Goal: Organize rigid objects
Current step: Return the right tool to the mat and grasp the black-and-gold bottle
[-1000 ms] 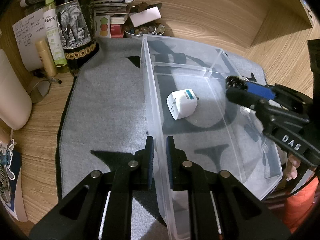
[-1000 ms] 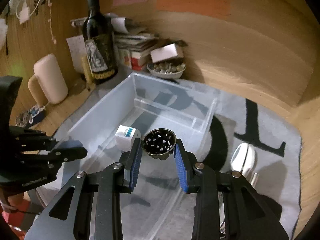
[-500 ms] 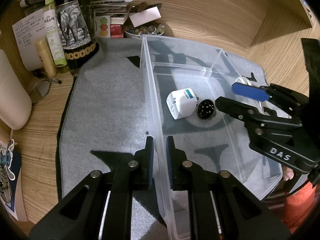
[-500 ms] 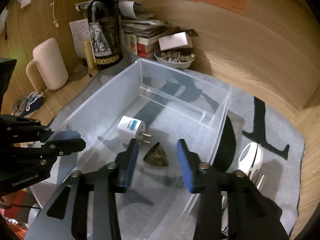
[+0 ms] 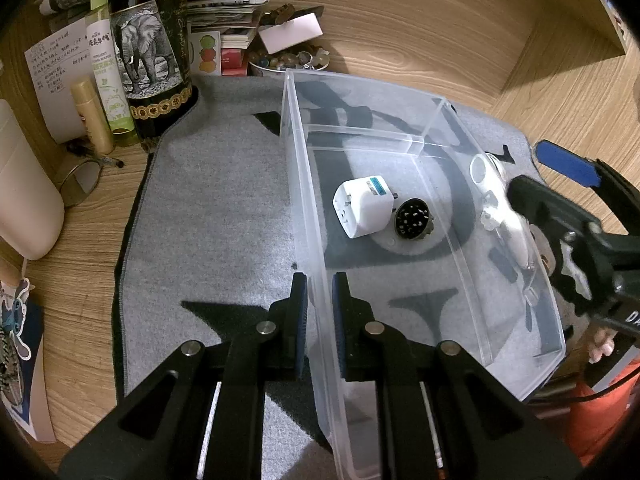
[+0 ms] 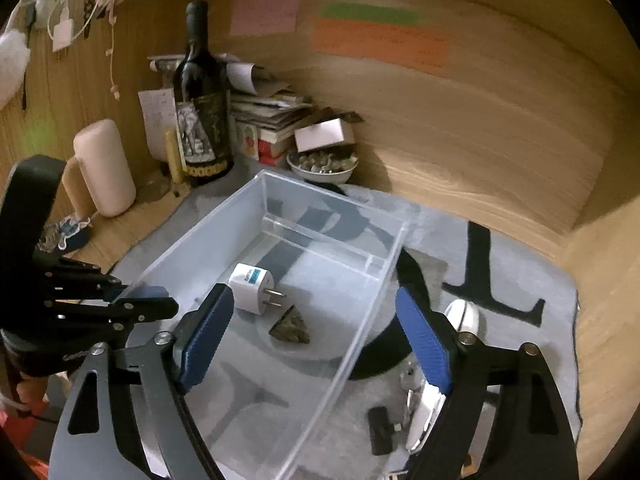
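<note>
A clear plastic bin (image 5: 436, 120) (image 6: 332, 196) sits on a grey mat. Inside lie a white plug adapter (image 5: 362, 206) (image 6: 251, 287) and a dark round perforated piece (image 5: 414, 219) (image 6: 290, 326). My left gripper (image 5: 319, 308) is shut on the bin's left wall, one finger on each side. My right gripper (image 6: 316, 338) is open wide and empty above the bin's right wall; it also shows in the left wrist view (image 5: 560, 184). A white-silver object (image 6: 460, 316) (image 5: 500, 208) and a small black piece (image 6: 380, 430) lie on the mat right of the bin.
A wine bottle (image 5: 150, 48) (image 6: 202, 112), tubes (image 5: 92, 116), papers, books and a bowl of stones (image 5: 288, 60) (image 6: 322, 162) crowd the back left. A beige cylinder (image 6: 104, 168) stands left. Wooden walls close the back and right.
My right gripper opened and let go of the dark round piece, which now lies in the bin beside the adapter. The gripper then drew back and up. The left gripper stayed put.
</note>
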